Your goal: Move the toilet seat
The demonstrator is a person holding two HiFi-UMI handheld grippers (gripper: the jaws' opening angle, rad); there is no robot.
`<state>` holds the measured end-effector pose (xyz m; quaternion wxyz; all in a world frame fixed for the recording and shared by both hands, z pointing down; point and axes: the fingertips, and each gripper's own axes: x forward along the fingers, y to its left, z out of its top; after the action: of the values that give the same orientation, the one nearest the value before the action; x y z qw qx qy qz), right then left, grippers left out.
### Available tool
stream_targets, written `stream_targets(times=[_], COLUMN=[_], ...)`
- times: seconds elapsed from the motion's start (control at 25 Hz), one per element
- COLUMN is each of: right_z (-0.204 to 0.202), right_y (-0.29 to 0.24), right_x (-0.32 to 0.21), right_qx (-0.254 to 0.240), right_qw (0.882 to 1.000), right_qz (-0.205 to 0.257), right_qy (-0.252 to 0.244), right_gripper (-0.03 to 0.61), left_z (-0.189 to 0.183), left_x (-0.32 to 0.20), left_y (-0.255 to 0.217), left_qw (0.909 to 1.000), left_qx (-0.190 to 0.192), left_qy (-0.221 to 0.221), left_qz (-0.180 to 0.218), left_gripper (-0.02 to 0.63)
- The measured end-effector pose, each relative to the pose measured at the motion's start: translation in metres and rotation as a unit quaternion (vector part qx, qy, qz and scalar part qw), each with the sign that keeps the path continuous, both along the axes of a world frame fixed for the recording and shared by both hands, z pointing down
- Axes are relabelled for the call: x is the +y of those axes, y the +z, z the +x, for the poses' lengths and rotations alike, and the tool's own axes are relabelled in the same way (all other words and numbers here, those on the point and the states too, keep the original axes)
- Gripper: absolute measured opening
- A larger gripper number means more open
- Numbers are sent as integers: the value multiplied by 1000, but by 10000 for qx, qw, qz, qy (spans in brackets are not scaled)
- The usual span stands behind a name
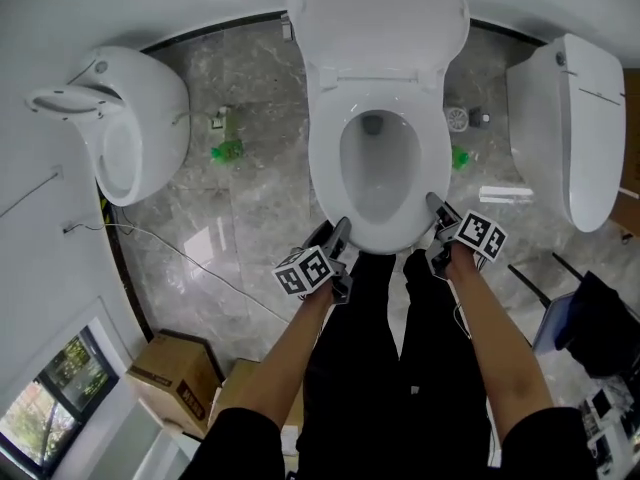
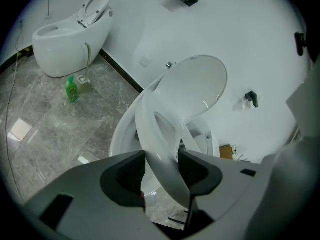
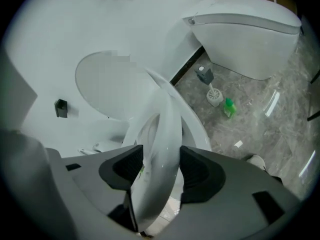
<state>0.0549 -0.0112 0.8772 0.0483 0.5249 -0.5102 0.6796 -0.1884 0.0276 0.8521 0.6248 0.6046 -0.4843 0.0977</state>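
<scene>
A white toilet stands in the middle of the head view with its lid (image 1: 378,13) up against the wall. The white toilet seat (image 1: 325,168) is a ring held by its front edge from both sides. My left gripper (image 1: 338,240) is shut on the seat's front left, and my right gripper (image 1: 437,213) on its front right. In the left gripper view the seat (image 2: 159,146) is tilted up off the bowl between the jaws of the left gripper (image 2: 162,171). The right gripper view shows the same seat (image 3: 162,134) pinched by the right gripper (image 3: 161,171).
A second white toilet (image 1: 130,118) stands at the left and a third (image 1: 570,128) at the right. A green bottle (image 1: 228,150) and a toilet brush (image 1: 457,118) sit on the marble floor. Cardboard boxes (image 1: 175,373) lie at lower left. My legs stand just before the bowl.
</scene>
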Motion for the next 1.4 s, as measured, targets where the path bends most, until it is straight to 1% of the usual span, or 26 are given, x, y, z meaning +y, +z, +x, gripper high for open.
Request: stream_targets(times=[0.12,0.2,0.36,0.4,0.48,0.56,0.8,0.96,1.12,1.32,1.4], right_z=[0,1,-5,-6,-5,-4,-4,-2,-1,4,5], right_y=[-19,-33,-65,-71,-80,-86,-103,-115,-130,-141,-145], right_x=[-7,-11,-13,-13,-13,-14,-28,-39,-51,-67,-71], right_qx=[-35,-83,-221,-264,-317,-354,-519,-649,-854,-995,-1034], right_qw=[9998,9997,9996,9995,9994,9992,9984,9978,9963,9944,9940], right_qz=[186,188,145,148,149,142,194,166,101,89,79], right_qy=[-94,-130,-2,24,56,86,78,1,80,-342,-349], right_gripper=[242,232,229,225,198,192,192,192,192,198,200], left_z=[-1,1,0,-1,-1,-1,-1,1,1,7,7], left_x=[-15,-28,-43,-45,-49,-53,-69,-82,-96,-113,-118], left_y=[-17,-29,-55,-60,-67,-73,-90,-102,-117,-127,-131], left_qw=[9998,9995,9986,9984,9984,9983,9975,9974,9969,9972,9971], left_qx=[152,242,409,406,352,300,250,183,124,85,95], left_qy=[-131,-163,-243,-292,-379,-465,-653,-694,-775,-743,-756], left_qz=[53,127,240,246,225,187,85,56,32,-68,-78], left_gripper=[213,213,221,222,223,224,225,232,239,244,246])
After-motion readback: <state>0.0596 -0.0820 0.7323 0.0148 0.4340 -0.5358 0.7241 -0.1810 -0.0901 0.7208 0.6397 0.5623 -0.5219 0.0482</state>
